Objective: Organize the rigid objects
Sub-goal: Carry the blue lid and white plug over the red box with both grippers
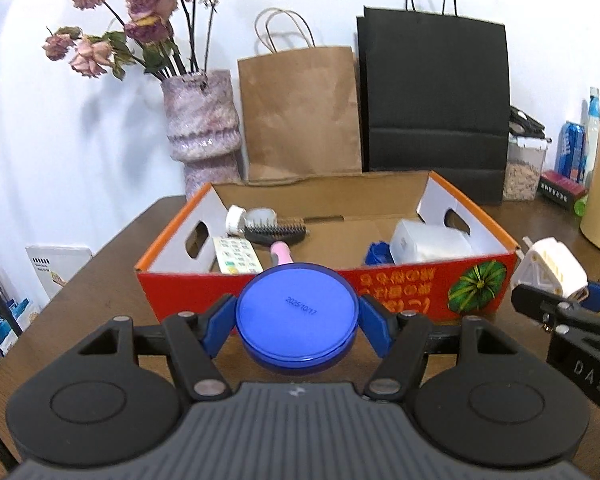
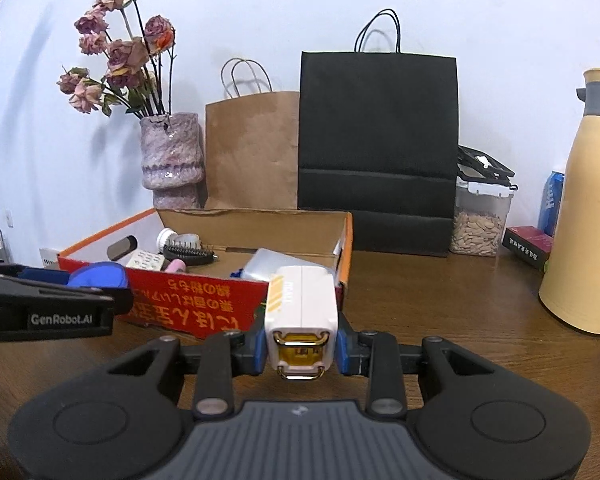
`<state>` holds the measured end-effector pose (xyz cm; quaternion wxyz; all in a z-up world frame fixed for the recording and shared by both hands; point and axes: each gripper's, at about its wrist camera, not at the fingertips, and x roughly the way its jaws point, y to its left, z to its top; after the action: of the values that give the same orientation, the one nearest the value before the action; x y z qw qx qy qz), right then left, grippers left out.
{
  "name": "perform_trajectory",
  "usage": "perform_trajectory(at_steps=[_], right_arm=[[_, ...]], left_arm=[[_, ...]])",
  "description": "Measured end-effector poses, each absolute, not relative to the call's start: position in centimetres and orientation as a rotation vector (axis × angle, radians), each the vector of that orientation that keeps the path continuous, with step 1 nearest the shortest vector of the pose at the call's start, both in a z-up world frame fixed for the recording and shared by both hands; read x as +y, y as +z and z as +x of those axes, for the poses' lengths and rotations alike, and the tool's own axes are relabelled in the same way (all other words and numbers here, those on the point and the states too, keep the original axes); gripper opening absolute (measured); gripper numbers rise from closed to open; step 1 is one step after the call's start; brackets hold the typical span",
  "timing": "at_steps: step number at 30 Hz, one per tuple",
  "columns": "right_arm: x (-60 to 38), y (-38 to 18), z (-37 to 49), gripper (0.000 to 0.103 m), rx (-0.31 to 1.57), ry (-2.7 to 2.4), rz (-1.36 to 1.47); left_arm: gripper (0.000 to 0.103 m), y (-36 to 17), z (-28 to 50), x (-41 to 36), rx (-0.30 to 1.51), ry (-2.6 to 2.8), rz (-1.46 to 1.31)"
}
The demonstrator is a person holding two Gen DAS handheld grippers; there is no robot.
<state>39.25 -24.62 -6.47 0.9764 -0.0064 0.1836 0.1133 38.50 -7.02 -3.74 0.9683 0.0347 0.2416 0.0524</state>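
Now, short of cardboard box (image 1: 260,286) front wall | left gripper (image 1: 298,322) clamped on blue round tin (image 1: 296,312) | right gripper (image 2: 300,350) clenched on white charger (image 2: 302,316), same side | risk: snagging wall, knocking tin loose

Blue item (image 1: 376,254) in box (image 1: 400,284) — mostly hidden, unidentifiable.

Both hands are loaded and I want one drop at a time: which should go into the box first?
Left, probably. Its gripper holds the blue lid centred before the box; the right gripper with the white charger sits near the box's corner.
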Motion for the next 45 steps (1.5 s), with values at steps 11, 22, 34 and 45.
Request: perform_trajectory(at_steps=[11, 22, 34, 45], right_arm=[[-21.6, -5.9, 39.7, 0.031, 0.334, 0.241, 0.014], [-19.1, -5.3, 41.9, 0.031, 0.309, 0.246, 0.037], [-18.6, -4.8, 45.7, 0.031, 0.289, 0.232, 0.07], [-18.0, -4.8, 48.9, 0.031, 0.286, 0.243, 0.072]], left_arm=[[0.068, -2.1, 39.4, -4.8, 0.434, 0.134, 0.045], [0.068, -1.3, 41.7, -2.9, 0.416, 0.158, 0.026], [0.068, -1.0, 44.7, -2.0, 0.409, 0.177, 0.011], [0.068, -1.4, 47.7, -1.4, 0.416, 0.193, 0.018]])
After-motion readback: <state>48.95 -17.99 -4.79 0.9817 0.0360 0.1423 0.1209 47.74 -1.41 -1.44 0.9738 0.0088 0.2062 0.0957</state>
